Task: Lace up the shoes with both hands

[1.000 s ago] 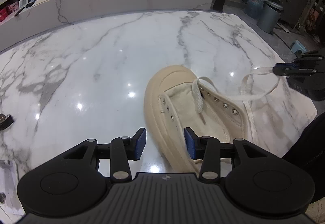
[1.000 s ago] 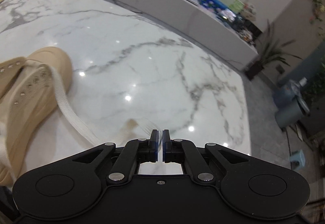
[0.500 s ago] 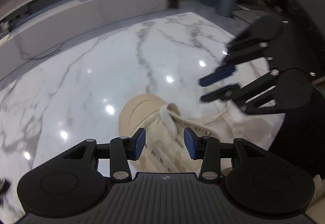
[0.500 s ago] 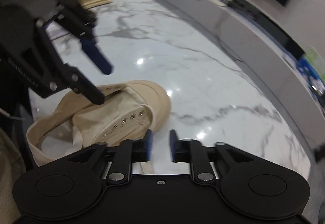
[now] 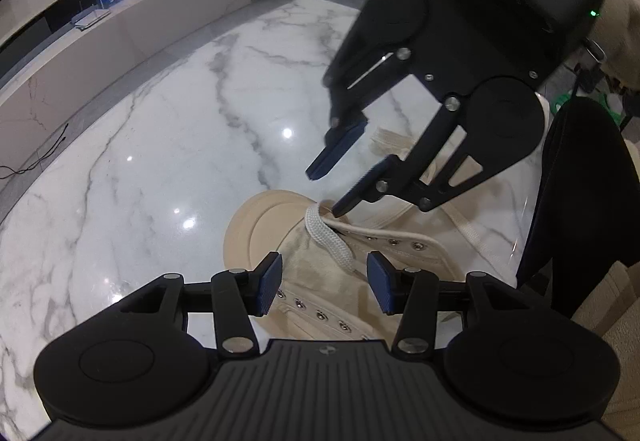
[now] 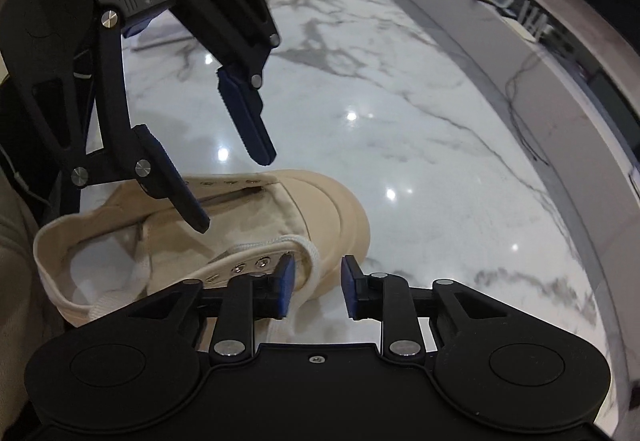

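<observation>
The cream canvas shoe [image 5: 320, 261] is lying on the white marble tabletop [image 5: 168, 145], toe pointing away from the person, and everything else is best placed against it. The white lace [image 5: 328, 237] is crossing only at the eyelet pair nearest the toe cap; the metal eyelets [image 5: 320, 315] behind that crossing are standing empty, so most of the lacing is left to do.

1 second ago the right hand-held gripper [image 5: 326, 191] was pressed together on a lace end and drawing it out well to the side of the shoe. Now it is hanging just above the toe end of the shoe with its jaws spread and nothing between them, its lower fingertip close to the lace crossing. The lace it let go is now trailing slack past the far side of the shoe.

The left hand-held gripper [image 6: 236, 193] is also spread and holding nothing. It was lower and nearer the heel side; it is now hovering over the tongue, with the lace running between its pads in its own view.

My reading: the pull that seated the lace at the toe eyelets is over, and both grippers are closing in to take a fresh hold of a lace end for the following pair of eyelets.
</observation>
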